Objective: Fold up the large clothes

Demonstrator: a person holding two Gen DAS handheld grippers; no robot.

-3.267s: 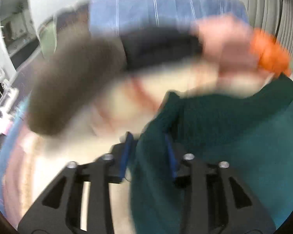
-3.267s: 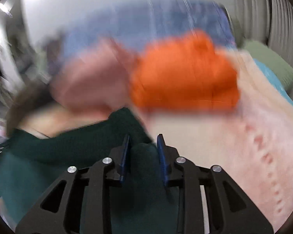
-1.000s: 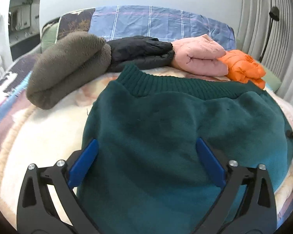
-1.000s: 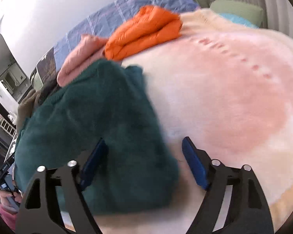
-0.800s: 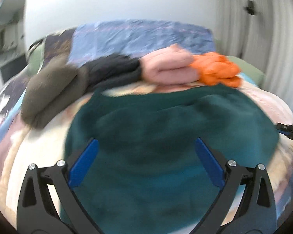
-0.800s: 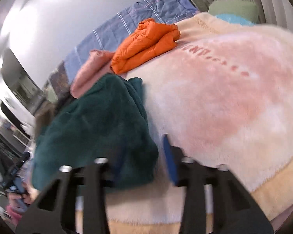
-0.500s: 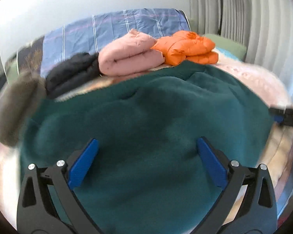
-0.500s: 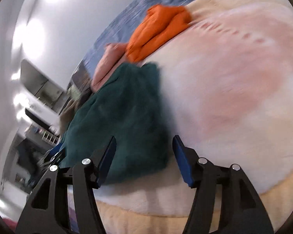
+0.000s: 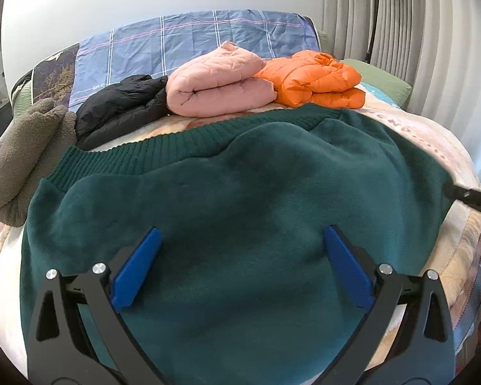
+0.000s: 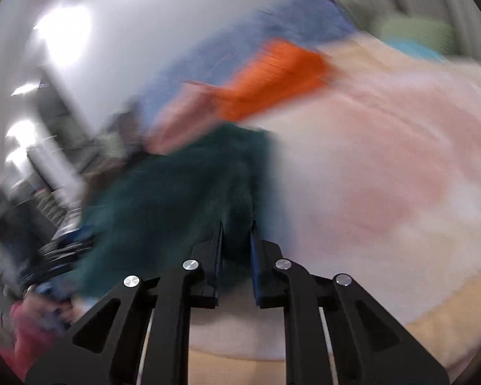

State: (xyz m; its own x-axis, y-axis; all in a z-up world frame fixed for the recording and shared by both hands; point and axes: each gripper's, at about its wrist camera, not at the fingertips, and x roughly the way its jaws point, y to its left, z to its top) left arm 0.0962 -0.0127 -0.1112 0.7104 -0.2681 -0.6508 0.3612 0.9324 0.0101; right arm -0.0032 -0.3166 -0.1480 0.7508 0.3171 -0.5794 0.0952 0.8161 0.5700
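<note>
A dark green sweater (image 9: 240,192) lies spread on the bed, its ribbed hem toward the far side. My left gripper (image 9: 240,234) hovers over its near part, blue pads wide open with nothing pinched between them. At the sweater's right edge the tip of my right gripper (image 9: 465,194) shows in the left wrist view. The right wrist view is blurred: my right gripper (image 10: 237,227) has its jaws closing, nearly together, with a fold of the green sweater (image 10: 163,199) pressed between the pads.
Folded clothes line the far side: a grey-brown fleece (image 9: 25,150), a black jacket (image 9: 118,109), a pink jacket (image 9: 218,86), an orange jacket (image 9: 314,80). Behind them lies a blue plaid cover (image 9: 192,38). A pale pink blanket (image 10: 384,160) covers the bed. Curtains hang on the right.
My right jaws have narrowed from wide apart onto the sweater's edge. My left gripper has swung rightward over the sweater, then held still, staying open.
</note>
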